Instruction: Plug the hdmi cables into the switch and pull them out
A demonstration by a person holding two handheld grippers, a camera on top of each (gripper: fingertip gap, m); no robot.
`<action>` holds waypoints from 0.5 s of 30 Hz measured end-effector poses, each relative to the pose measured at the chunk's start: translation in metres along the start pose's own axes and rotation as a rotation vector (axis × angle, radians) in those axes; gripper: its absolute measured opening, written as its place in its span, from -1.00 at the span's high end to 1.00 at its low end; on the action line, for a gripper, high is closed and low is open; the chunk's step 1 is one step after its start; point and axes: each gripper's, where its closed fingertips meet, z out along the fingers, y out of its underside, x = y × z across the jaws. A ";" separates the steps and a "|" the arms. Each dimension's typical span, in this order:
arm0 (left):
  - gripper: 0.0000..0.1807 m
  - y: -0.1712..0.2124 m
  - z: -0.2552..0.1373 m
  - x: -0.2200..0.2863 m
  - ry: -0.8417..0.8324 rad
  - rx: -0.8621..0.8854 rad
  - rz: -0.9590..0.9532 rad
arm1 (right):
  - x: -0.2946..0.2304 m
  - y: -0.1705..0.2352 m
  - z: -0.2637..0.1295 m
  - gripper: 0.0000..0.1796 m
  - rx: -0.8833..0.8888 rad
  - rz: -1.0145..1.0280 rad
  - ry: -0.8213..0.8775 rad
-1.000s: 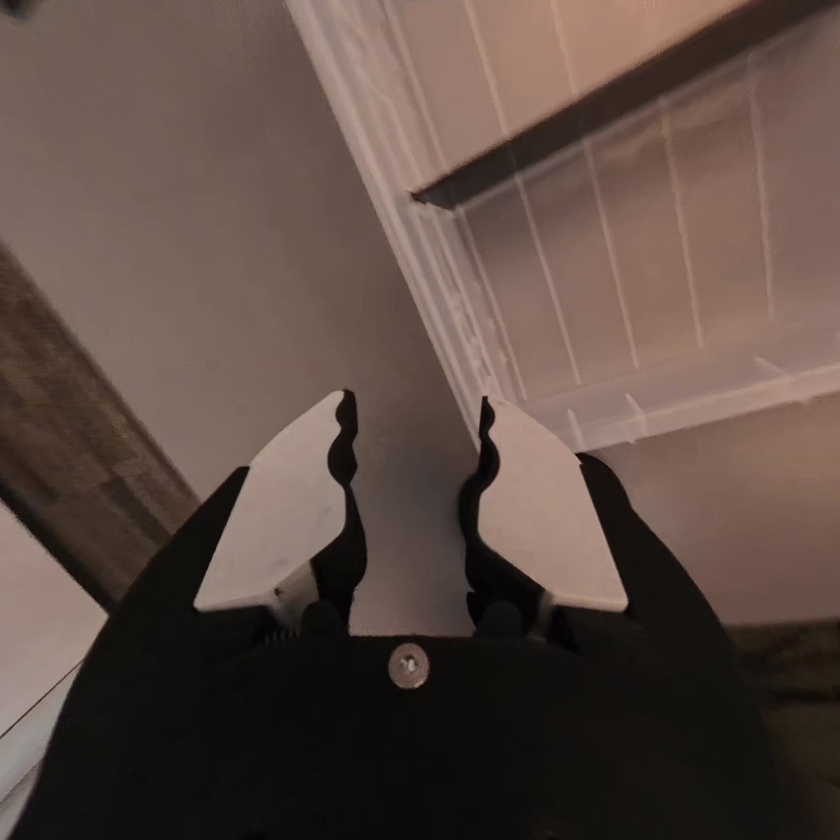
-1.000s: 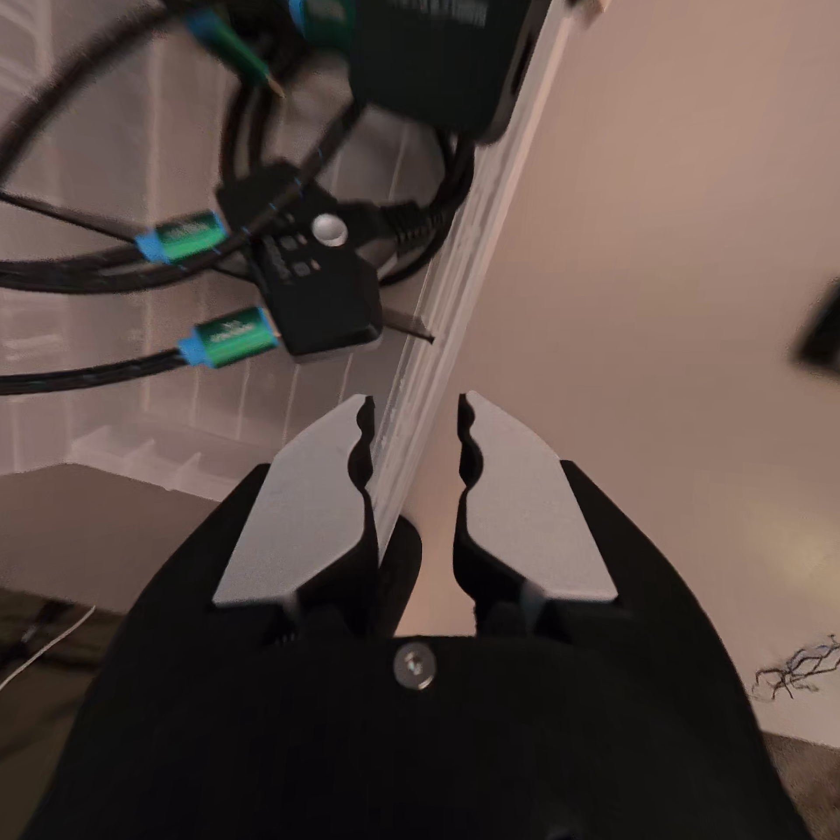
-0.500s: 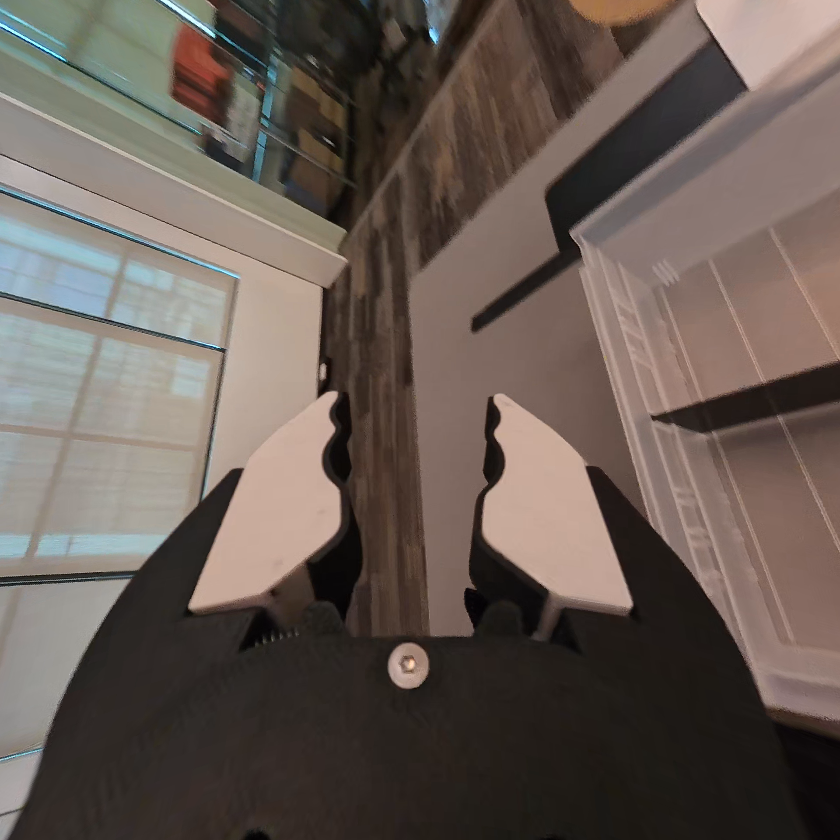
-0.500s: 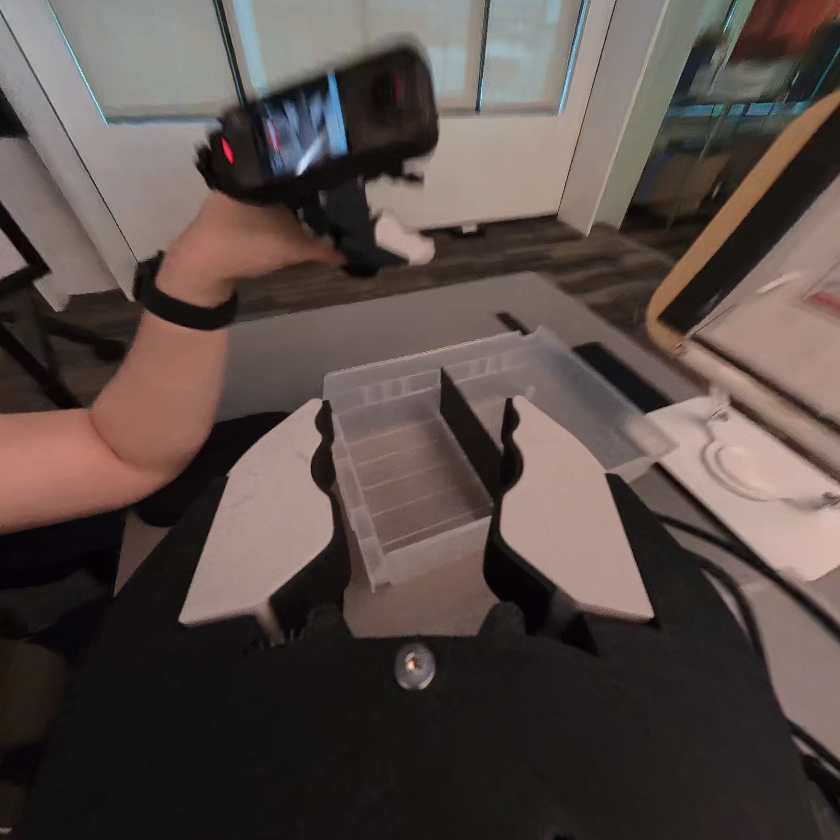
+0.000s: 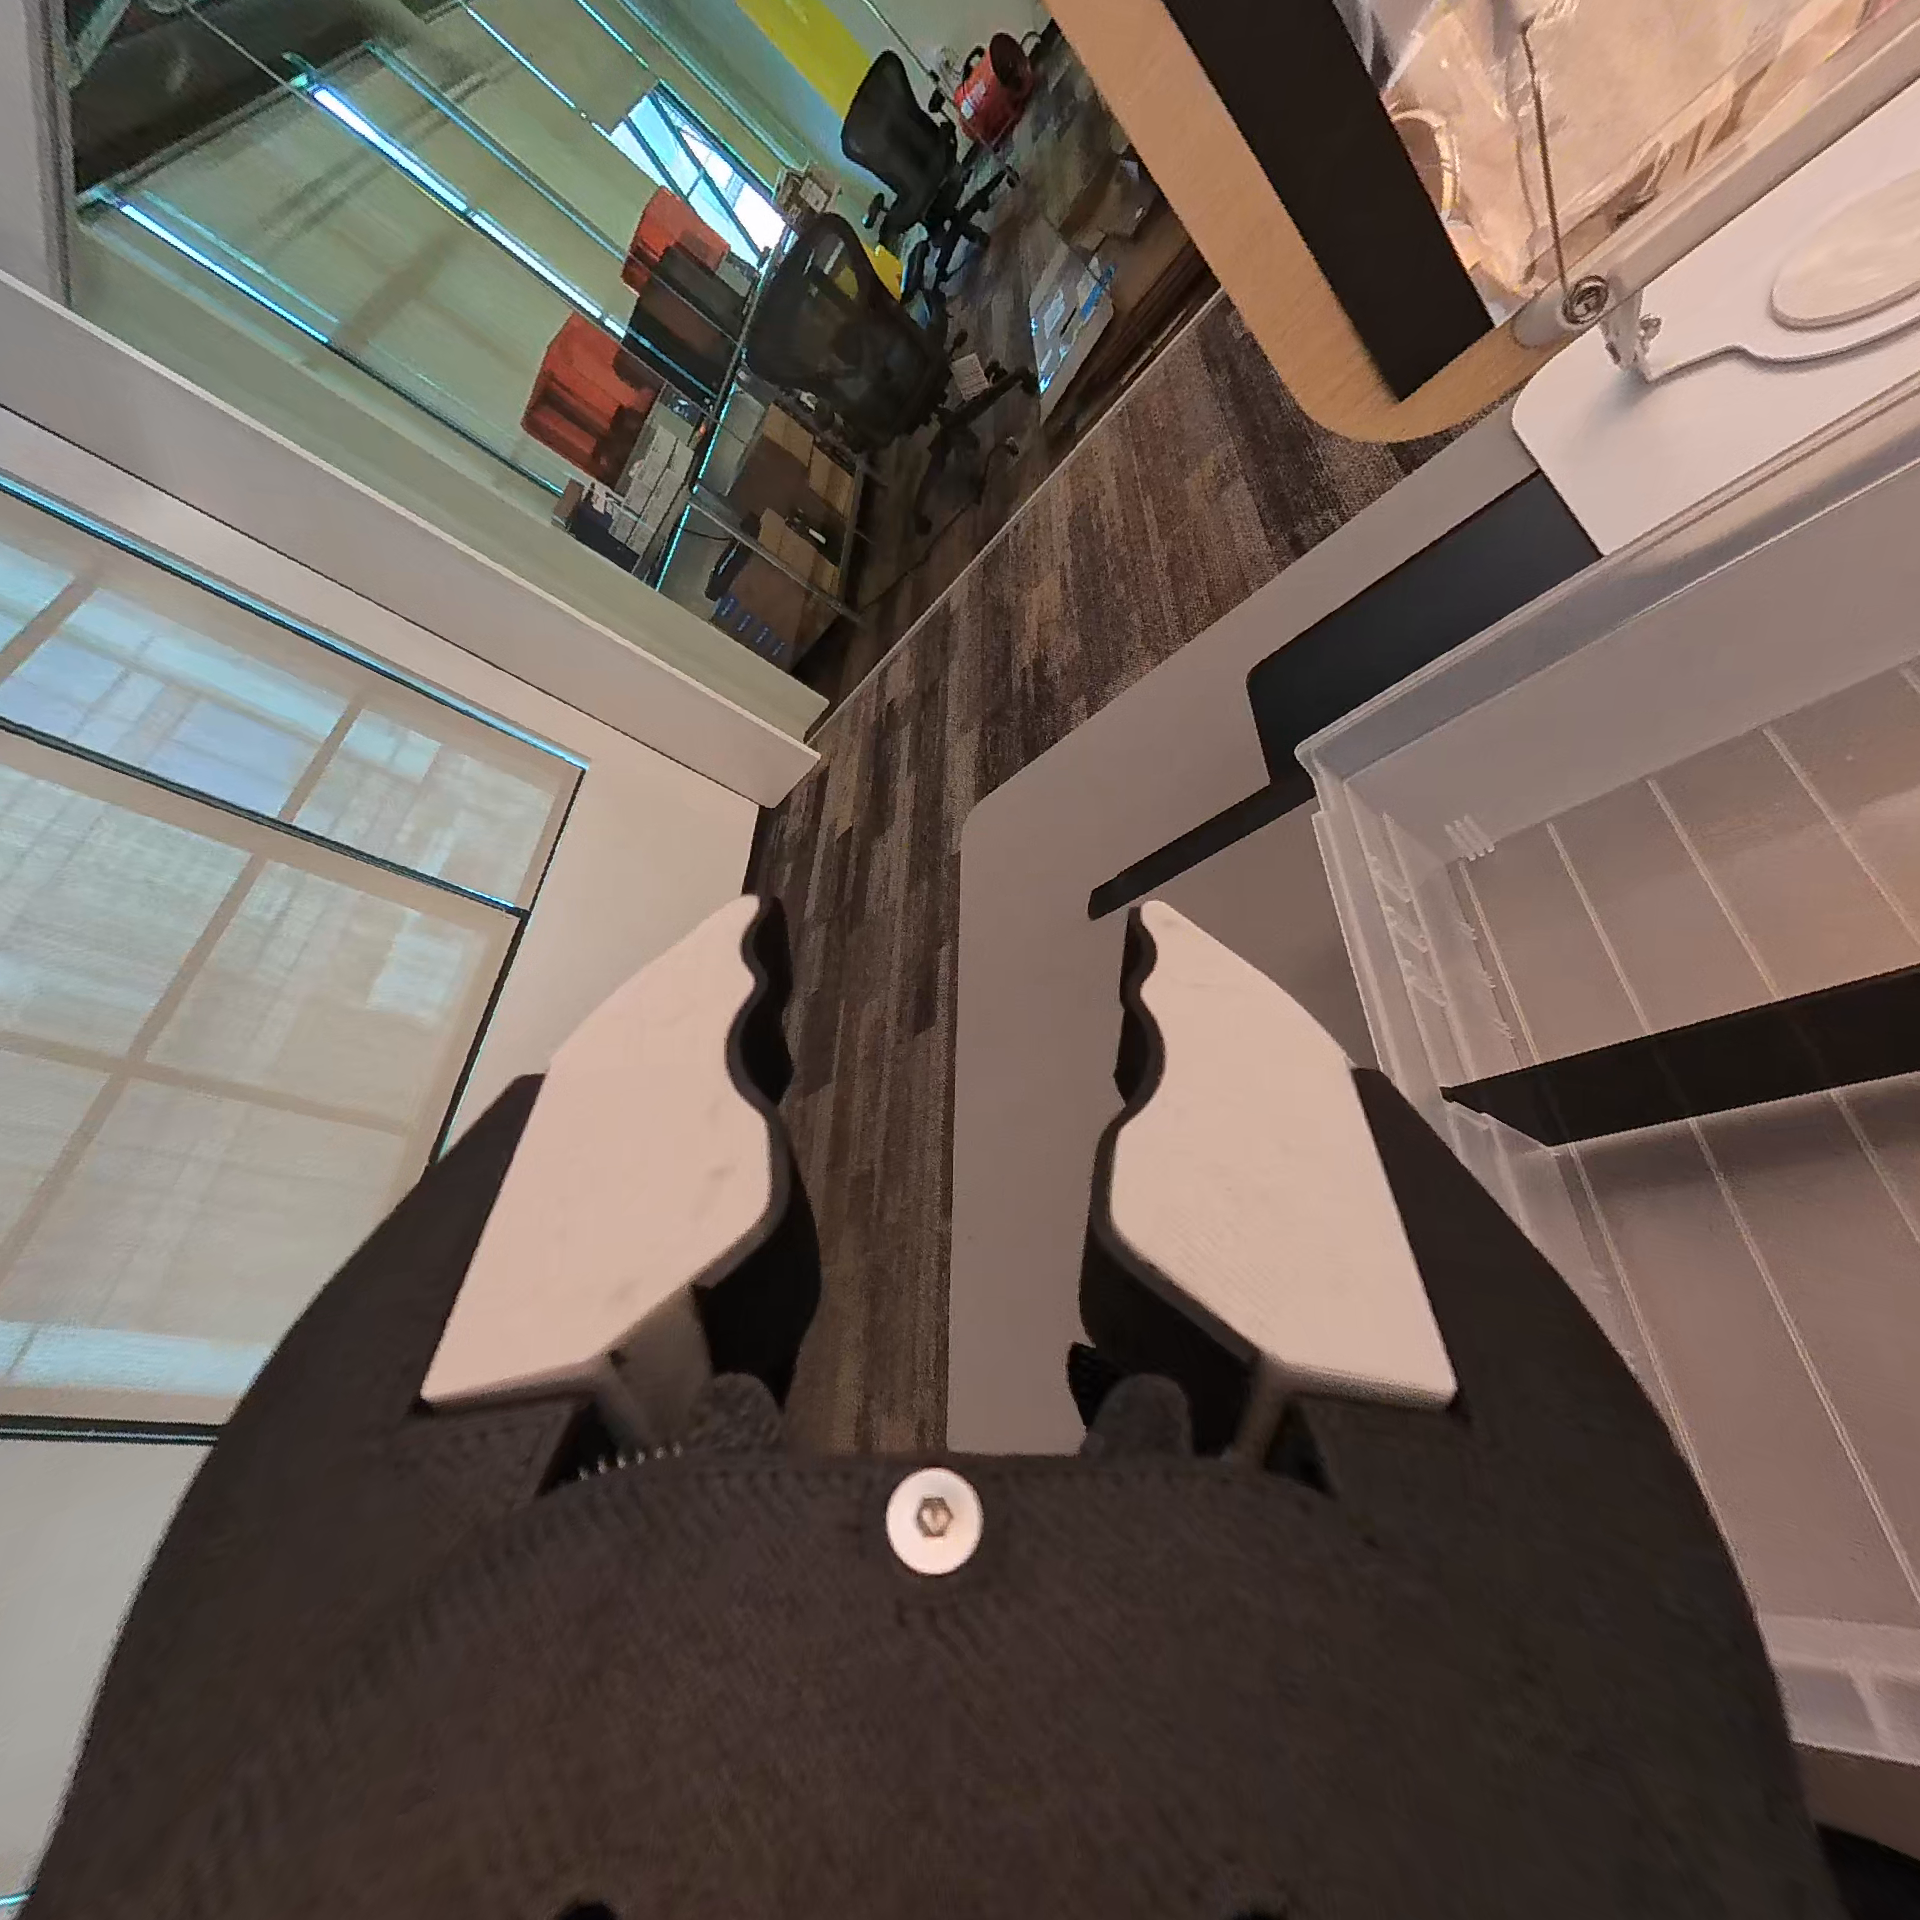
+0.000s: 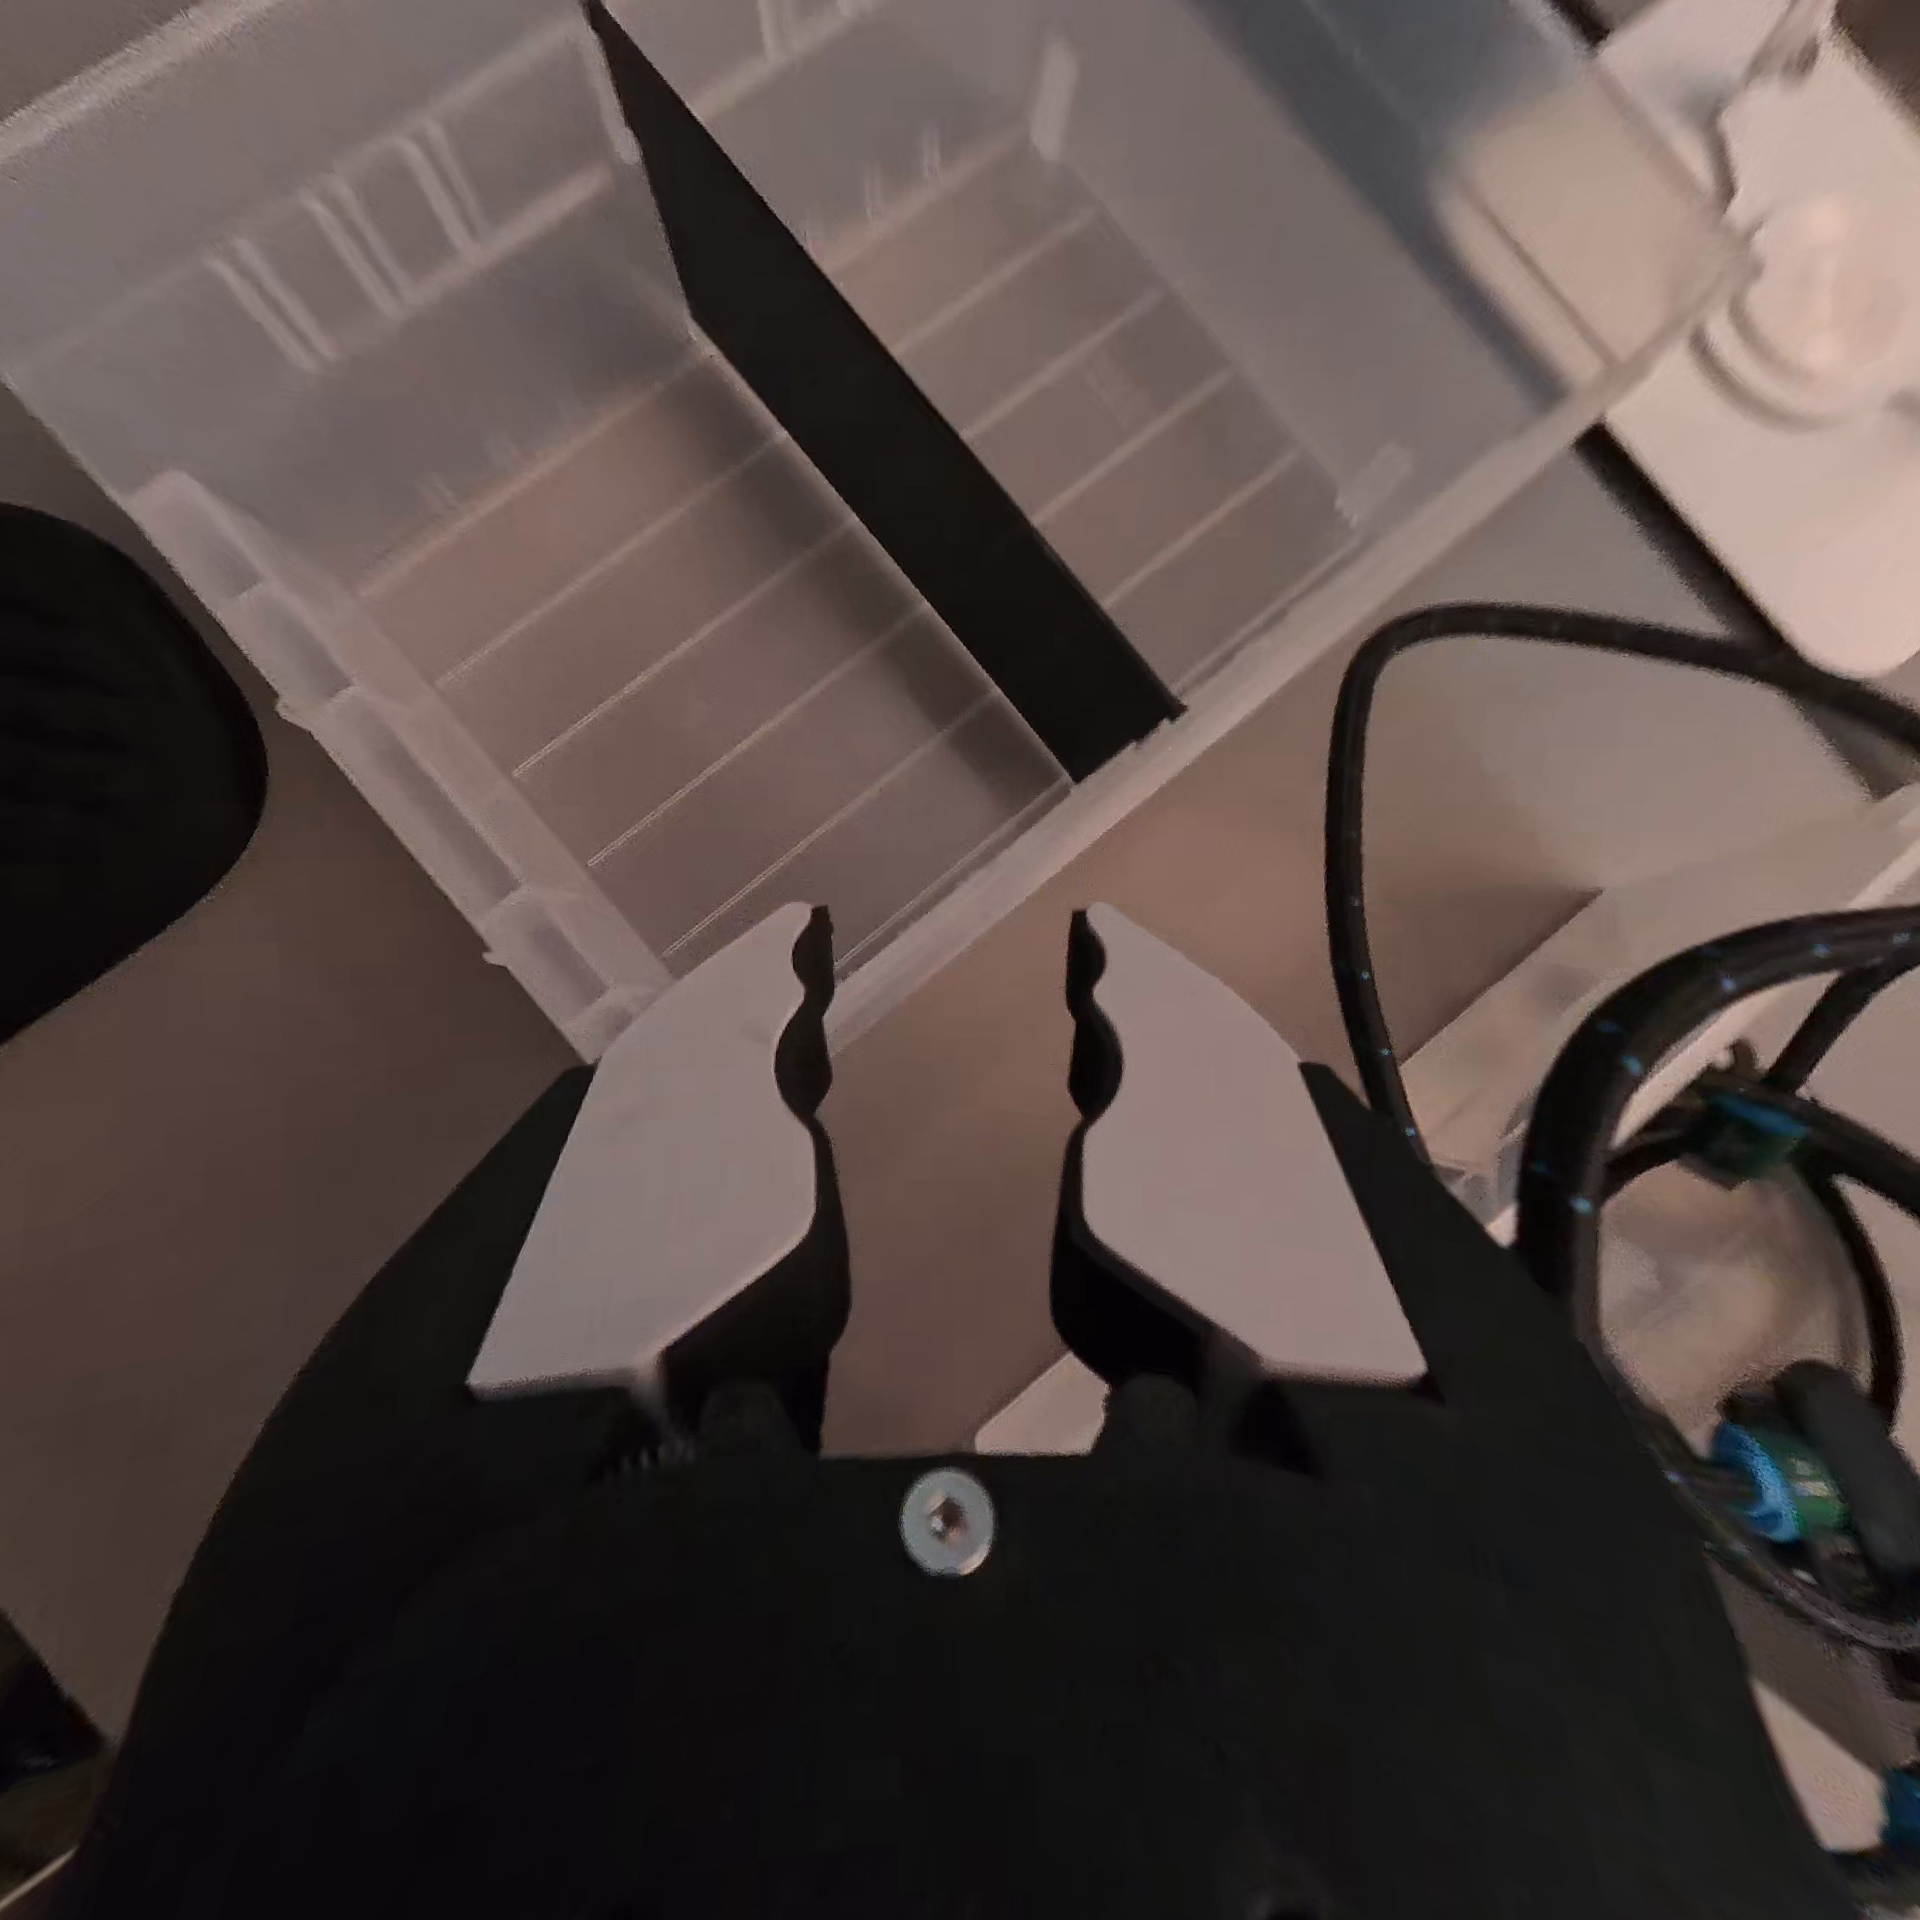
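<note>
My right gripper (image 6: 951, 930) is open and empty, above the grey table just in front of a clear plastic bin (image 6: 582, 582) with a black divider (image 6: 894, 447). Black braided HDMI cables (image 6: 1361, 790) with blue and green plug ends (image 6: 1766, 1138) lie coiled at the right edge of the right wrist view. The switch is not in view. My left gripper (image 5: 951, 920) is open and empty, held sideways beyond the table's edge, with the clear bin (image 5: 1662, 1039) to its right.
A white pad (image 6: 1787, 343) lies beyond the bin on the right. A dark rounded object (image 6: 94, 748) sits at the left of the table. In the left wrist view, carpet floor (image 5: 883, 935), windows (image 5: 208, 935) and office chairs (image 5: 862, 322) lie beyond the table (image 5: 1029, 1143).
The right gripper swung from looking out across the room down onto the bin and cables, jaws slightly narrower. The left gripper's view shifted a little; its jaws stay open.
</note>
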 end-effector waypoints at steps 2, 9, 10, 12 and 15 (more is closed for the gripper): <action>0.33 -0.002 -0.001 0.001 0.010 0.008 -0.004 | -0.001 0.006 0.009 0.53 -0.054 0.057 -0.051; 0.34 -0.007 -0.006 0.005 0.048 0.034 -0.021 | -0.004 0.005 0.028 0.60 -0.284 0.235 -0.206; 0.34 -0.007 -0.006 0.006 0.053 0.036 -0.026 | -0.003 0.006 0.031 0.59 -0.339 0.260 -0.212; 0.34 -0.009 -0.007 0.005 0.051 0.042 -0.037 | -0.002 0.009 0.036 0.59 -0.440 0.299 -0.215; 0.34 -0.011 -0.008 0.000 0.025 0.055 -0.049 | 0.000 0.012 0.045 0.59 -0.552 0.357 -0.185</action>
